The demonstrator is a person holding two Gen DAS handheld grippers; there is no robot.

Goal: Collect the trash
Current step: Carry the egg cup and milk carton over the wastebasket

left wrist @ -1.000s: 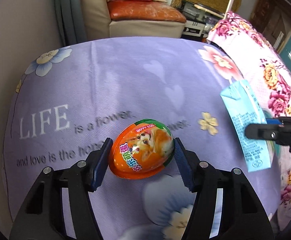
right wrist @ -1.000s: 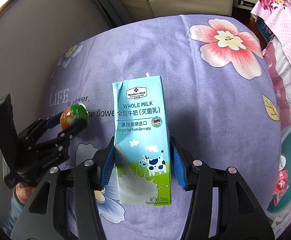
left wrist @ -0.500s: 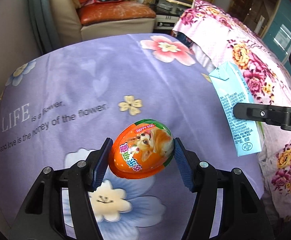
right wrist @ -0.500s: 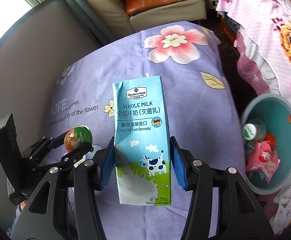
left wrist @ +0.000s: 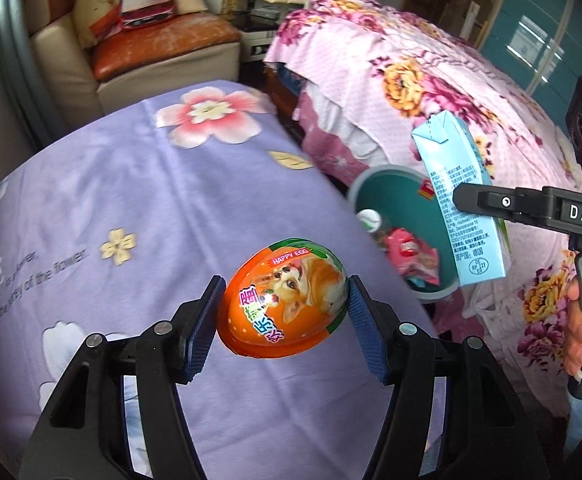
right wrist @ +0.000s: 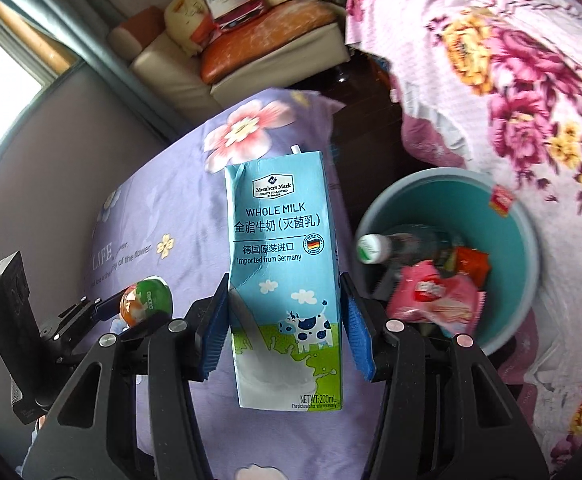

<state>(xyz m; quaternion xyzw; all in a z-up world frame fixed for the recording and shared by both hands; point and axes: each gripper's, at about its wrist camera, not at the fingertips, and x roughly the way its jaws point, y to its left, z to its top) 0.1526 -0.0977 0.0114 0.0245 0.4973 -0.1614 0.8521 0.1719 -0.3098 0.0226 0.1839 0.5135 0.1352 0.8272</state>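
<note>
Left gripper (left wrist: 283, 314) pinching glossy orange plastic egg (left wrist: 283, 298) beside teal round bin (right wrist: 527, 240). Right gripper (right wrist: 285, 326) clamping blue cardboard milk carton (right wrist: 281, 272), front label visible from right wrist only.

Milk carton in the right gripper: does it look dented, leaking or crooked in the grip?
The milk carton has a crumpled top left corner and a creased left edge, and a white tip pokes out at the top. No leak shows. It sits nearly upright between the right gripper pads.
</note>
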